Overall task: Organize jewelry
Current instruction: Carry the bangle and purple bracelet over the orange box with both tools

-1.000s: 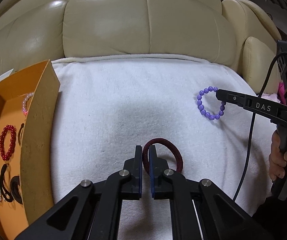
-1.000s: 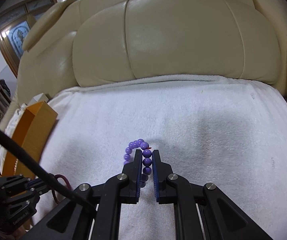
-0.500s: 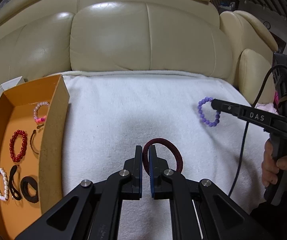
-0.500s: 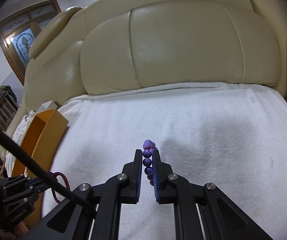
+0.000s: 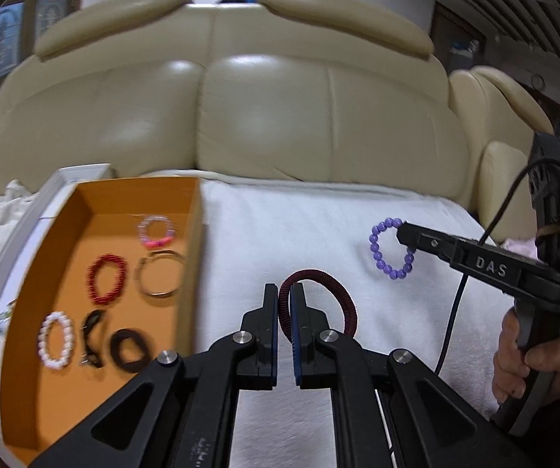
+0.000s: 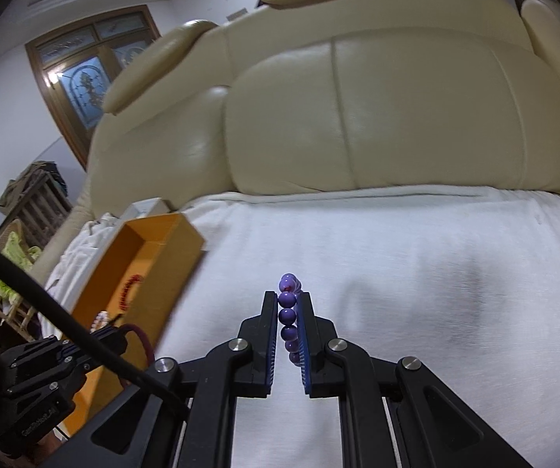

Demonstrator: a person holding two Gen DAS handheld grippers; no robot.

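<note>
While clamped, purple bracelet point(image 6: 288, 316) fills right gripper point(image 6: 287, 298) (edge-on).

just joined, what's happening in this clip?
A person is sorting jewelry on a sofa covered with a white towel, one handheld tool in each hand. The left tool is shut on a dark red hair tie; the right tool is shut on a purple bead bracelet. Both pieces are held off the towel. The orange box on the left already holds several bracelets and hair ties, so these two probably go there next.
</note>
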